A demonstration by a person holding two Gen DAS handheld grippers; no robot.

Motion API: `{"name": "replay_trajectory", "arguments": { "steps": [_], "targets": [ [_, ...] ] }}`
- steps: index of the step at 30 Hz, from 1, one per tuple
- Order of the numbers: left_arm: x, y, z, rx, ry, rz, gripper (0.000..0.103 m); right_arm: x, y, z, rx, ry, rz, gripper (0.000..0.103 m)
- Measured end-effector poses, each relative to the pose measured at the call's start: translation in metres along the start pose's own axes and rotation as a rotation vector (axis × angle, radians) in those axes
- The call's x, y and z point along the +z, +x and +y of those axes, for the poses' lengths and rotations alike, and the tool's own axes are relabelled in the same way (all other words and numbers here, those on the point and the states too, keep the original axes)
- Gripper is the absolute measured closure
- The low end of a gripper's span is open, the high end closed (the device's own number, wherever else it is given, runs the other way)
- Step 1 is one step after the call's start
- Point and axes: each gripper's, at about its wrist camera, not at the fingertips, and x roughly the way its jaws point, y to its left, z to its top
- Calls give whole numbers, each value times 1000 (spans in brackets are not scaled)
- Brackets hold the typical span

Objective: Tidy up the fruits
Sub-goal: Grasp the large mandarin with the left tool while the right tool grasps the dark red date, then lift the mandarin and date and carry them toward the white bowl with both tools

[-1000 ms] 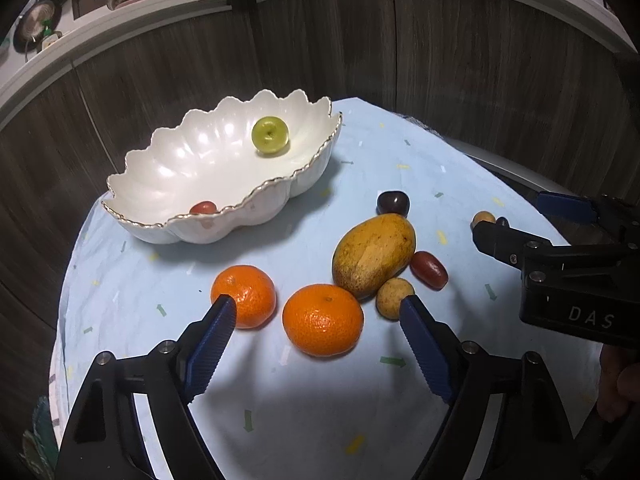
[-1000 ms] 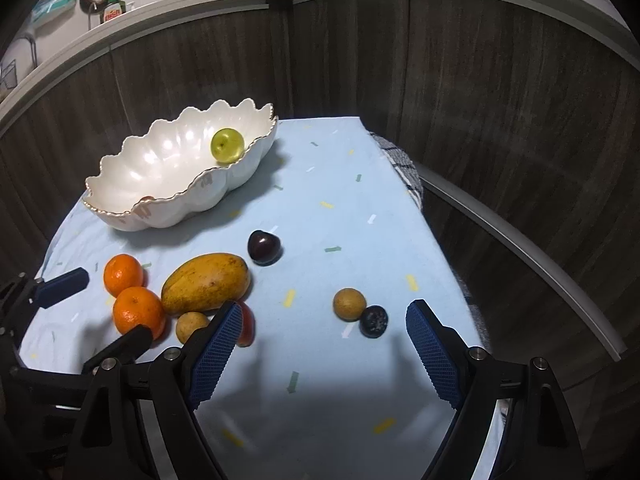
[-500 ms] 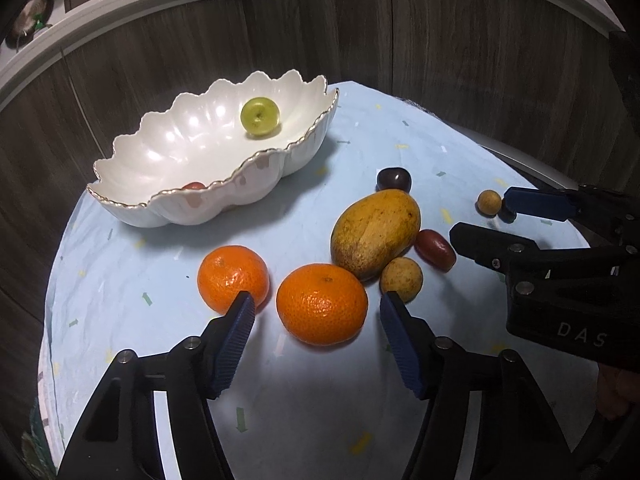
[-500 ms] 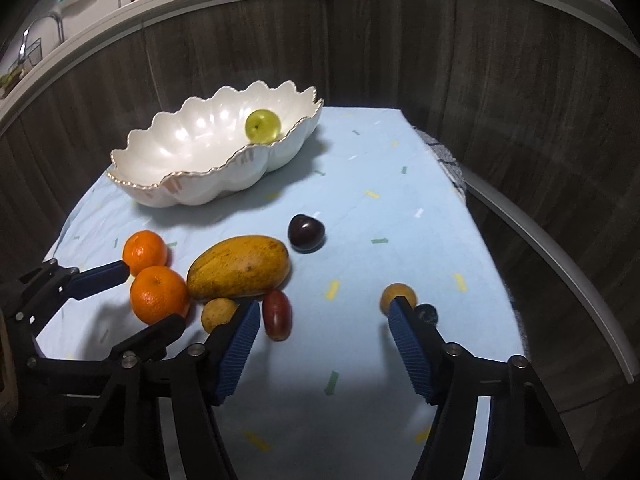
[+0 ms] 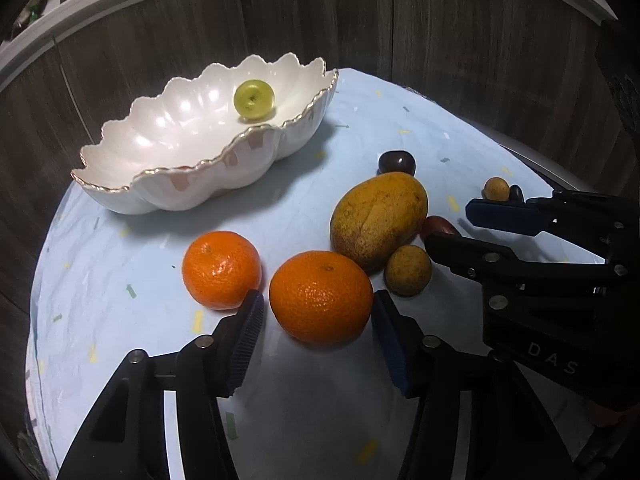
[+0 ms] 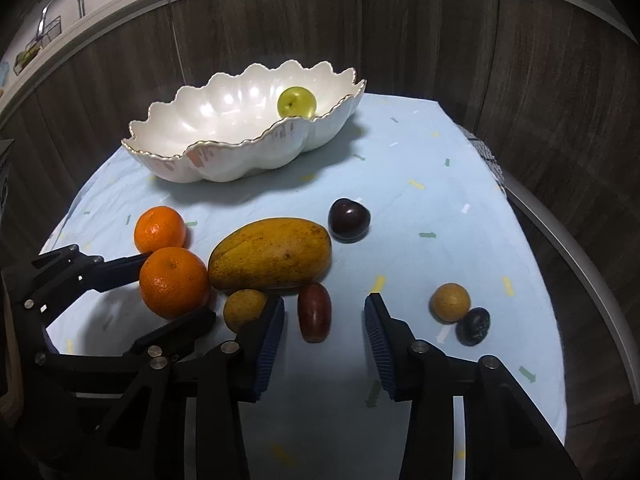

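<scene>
The left gripper (image 5: 318, 322) fingers are closing around the nearer orange (image 5: 321, 297), seemingly not yet pressing it. The right gripper (image 6: 324, 330) fingers, narrowing, flank the red date (image 6: 315, 312) near the table's (image 6: 420, 208) front edge.

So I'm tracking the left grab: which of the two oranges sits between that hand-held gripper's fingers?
The nearer, larger orange, beside the mango, sits between the closing left hand-held gripper; the other orange lies outside.

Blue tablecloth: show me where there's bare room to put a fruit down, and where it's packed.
Bare cloth lies right of the scalloped bowl, beyond the dark plum. Another open strip runs between the bowl and the far orange. It is crowded around the mango, where the near orange, both closing grippers and small fruits bunch.
</scene>
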Motion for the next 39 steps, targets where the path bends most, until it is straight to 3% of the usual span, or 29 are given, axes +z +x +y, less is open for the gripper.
{"name": "replay_trajectory", "arguments": {
  "steps": [10, 15, 39],
  "targets": [
    [0, 1, 0, -15, -2, -3, 55, -1, 8, 1, -3, 4, 19, 71],
    [0, 1, -1, -11, 1, -4, 56, -1, 8, 3, 7, -10, 19, 84],
    [11, -30, -2, 6, 9, -57, 57, 6, -21, 4, 7, 19, -28, 84]
  ]
}}
